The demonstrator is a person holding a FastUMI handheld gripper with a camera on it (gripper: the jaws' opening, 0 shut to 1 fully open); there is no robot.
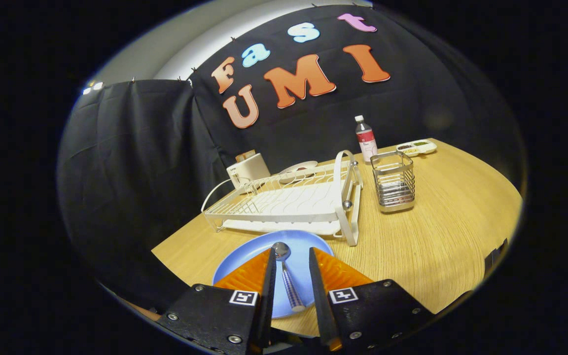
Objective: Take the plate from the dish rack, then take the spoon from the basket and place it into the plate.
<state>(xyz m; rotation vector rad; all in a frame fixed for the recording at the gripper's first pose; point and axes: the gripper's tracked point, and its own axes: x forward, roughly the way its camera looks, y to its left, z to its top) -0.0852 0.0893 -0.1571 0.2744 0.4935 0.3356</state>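
The metal spoon (284, 276) lies on the round blue plate (298, 241), lower centre, between the parted fingers (291, 259), untouched.

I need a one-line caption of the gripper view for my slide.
Open hand-held gripper above a metal spoon lying in the round blue plate, before the white wire dish rack.

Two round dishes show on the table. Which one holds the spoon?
The blue plate, just ahead of the open tool, with the spoon lying on it between the fingers. The pale dish sits beyond the dish rack.
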